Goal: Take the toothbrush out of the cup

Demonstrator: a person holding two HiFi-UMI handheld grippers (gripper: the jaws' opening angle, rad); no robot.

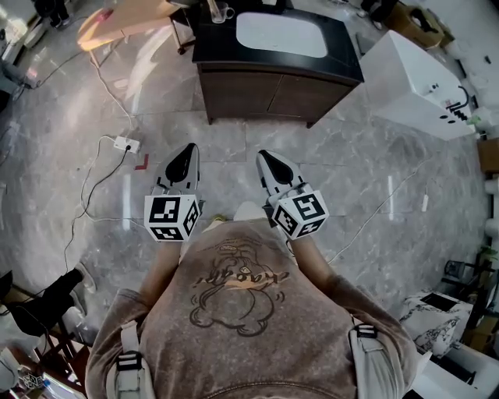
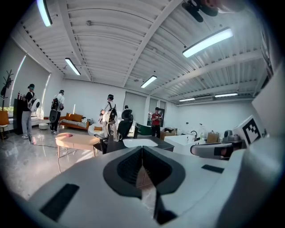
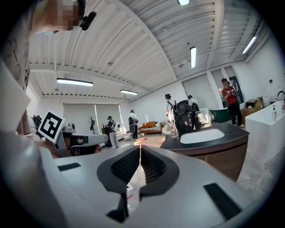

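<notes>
- The head view looked steeply down from above the person; left gripper (image 1: 189, 148) and right gripper (image 1: 263, 155) near, dark cabinet (image 1: 273, 86) far;
- each gripper view sat close behind its own jaws, facing nearly level;
- all three shared the cabinet.

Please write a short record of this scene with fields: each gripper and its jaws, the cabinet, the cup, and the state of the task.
left gripper: jaws together, nothing between them; held short of the cabinet
right gripper: jaws together, nothing between them; beside the left gripper, apart from it
cabinet: dark, with a white basin set in its top
cup: on the cabinet top, left of the basin in the head view; its content is too small to tell
task: not yet begun; neither gripper is near the cup
</notes>
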